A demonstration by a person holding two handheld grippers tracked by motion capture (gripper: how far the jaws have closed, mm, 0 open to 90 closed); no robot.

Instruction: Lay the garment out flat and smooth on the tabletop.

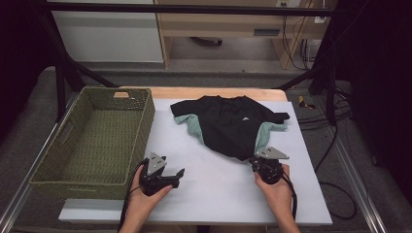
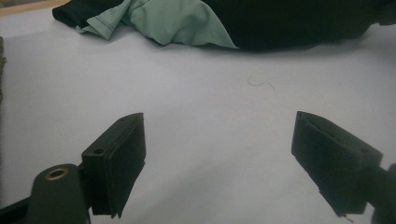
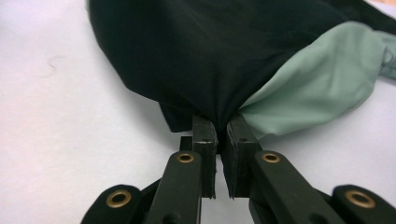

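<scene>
The right claw (image 3: 219, 140) pinches the black-and-green shirt's (image 1: 228, 124) hem near the counter's (image 1: 218, 194) front edge. The left claw (image 2: 219, 163) stands spread over bare counter.

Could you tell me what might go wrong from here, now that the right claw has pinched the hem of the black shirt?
1. The right claw grips only a thin edge of the black shirt, so the fabric may slip out when pulled.
2. The left claw stands open over the bare white mat, apart from the shirt; a one-sided lift could bunch it.
3. The dangling shirt may snag the woven basket rim.
</scene>
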